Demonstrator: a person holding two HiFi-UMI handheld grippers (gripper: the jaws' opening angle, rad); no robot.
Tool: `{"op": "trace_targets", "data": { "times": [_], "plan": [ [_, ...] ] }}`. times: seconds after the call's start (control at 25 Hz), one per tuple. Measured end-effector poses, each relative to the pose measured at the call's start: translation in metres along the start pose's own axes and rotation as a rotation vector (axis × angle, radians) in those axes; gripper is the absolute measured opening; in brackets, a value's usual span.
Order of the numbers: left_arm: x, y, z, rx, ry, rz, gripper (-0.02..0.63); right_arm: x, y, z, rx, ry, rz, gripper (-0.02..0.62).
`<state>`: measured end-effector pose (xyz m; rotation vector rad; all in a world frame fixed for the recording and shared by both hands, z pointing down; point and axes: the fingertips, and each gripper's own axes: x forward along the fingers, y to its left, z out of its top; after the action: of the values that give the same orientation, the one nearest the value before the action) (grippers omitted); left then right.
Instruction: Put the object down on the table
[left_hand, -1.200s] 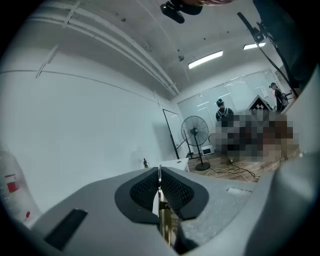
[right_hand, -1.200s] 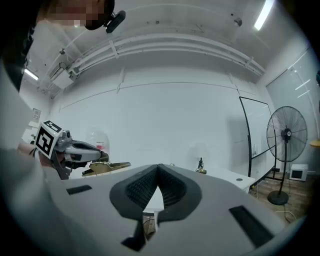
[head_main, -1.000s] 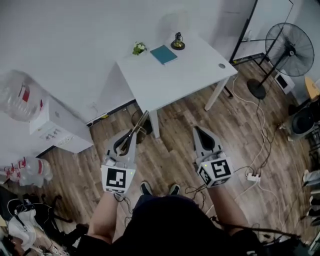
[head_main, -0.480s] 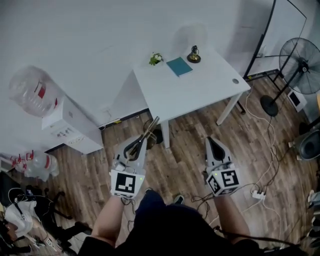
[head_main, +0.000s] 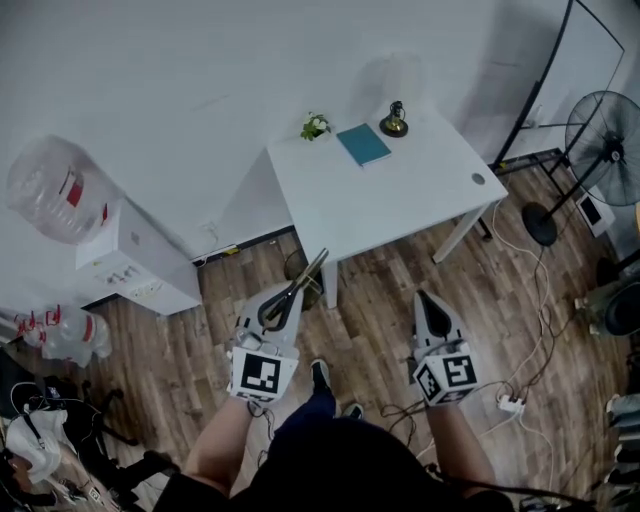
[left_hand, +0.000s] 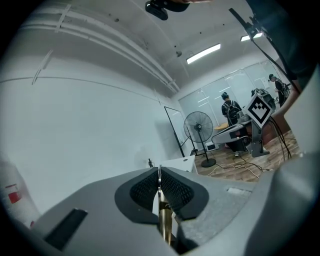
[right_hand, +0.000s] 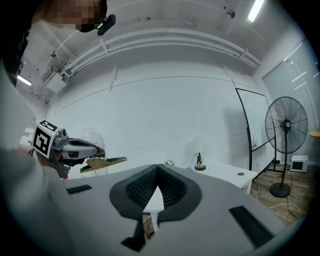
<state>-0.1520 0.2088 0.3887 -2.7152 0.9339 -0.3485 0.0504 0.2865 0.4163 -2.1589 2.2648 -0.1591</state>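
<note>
Two tongs: left tongs (head_main: 284, 297) clamp brass-coloured scissors (head_main: 313, 267) (blades jutting forward), right tongs (head_main: 422, 297) closed.

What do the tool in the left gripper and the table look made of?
The tool in the left gripper: likely metal, brass-toned with slight sheen; the right gripper view shows a thin, flat yellowish blade. Dark handle loops, maybe plastic. The table: smooth matte white top and legs; laminate, painted wood or metal, can't tell.
</note>
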Motion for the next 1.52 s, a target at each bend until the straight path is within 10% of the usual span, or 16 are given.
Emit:
{"op": "trace_targets", "data": {
  "times": [0.96, 1.52],
  "plan": [
    [0.149, 0.098, -0.047, -0.076, -0.069, -0.143, 0.015, 0.142, -0.027, 0.0, -0.082, 0.131, -0.14, 0.006],
    [0.21, 0.109, -0.017, -0.042, 0.0, 0.024, 0.015, 0.219, -0.09, 0.016, -0.044, 0.067, 0.062, 0.005]
  ]
}}
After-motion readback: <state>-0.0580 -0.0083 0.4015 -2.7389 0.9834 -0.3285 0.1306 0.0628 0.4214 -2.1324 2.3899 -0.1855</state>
